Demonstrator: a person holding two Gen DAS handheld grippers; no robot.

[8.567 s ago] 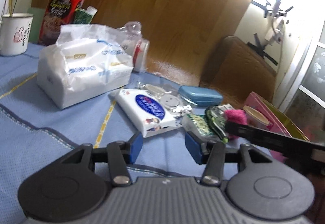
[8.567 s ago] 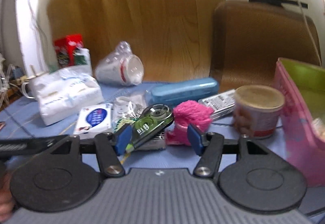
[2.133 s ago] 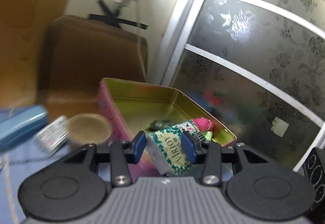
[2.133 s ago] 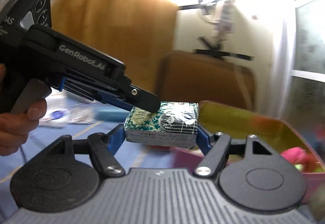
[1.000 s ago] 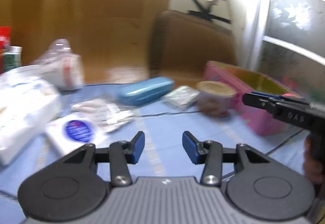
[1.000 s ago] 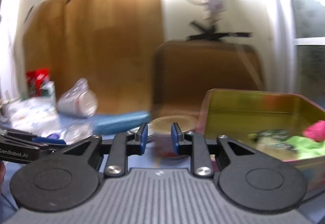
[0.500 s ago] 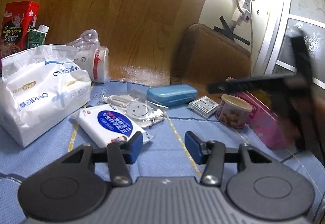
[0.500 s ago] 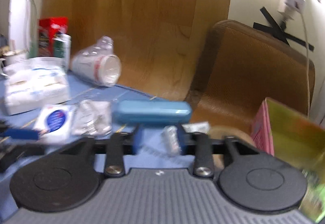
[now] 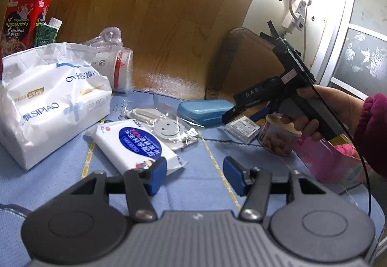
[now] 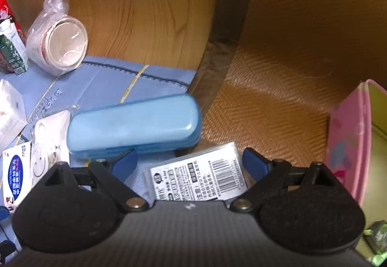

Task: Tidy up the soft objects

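Observation:
My left gripper (image 9: 196, 175) hovers low over the blue cloth, jaws opening, nothing between them. Its left finger is next to a white wet-wipes pack (image 9: 135, 143) with a blue oval label. A big white tissue bag (image 9: 53, 97) stands further left. My right gripper (image 10: 189, 165) points down, jaws opening wide around a small flat white packet with a barcode (image 10: 200, 177); the pads are apart from it. In the left wrist view a hand holds the right gripper (image 9: 243, 117) over that packet (image 9: 241, 128). The pink tin (image 10: 350, 146) holds a green pack (image 10: 377, 238) and a pink fluffy thing (image 9: 346, 148).
A blue hard case (image 10: 135, 124) lies just beyond the packet. A paper tub (image 9: 278, 136) stands beside the tin. Plastic-wrapped cups (image 10: 58, 47), a red box (image 9: 21, 18), a green carton (image 9: 46, 32) and a foil smiley pouch (image 9: 167, 131) are at the back. A brown chair (image 10: 278, 97) is behind.
My right gripper has swung left away from the tin, tipped down over the barcode packet, and its jaws have spread wide. My left gripper's jaws have widened a little.

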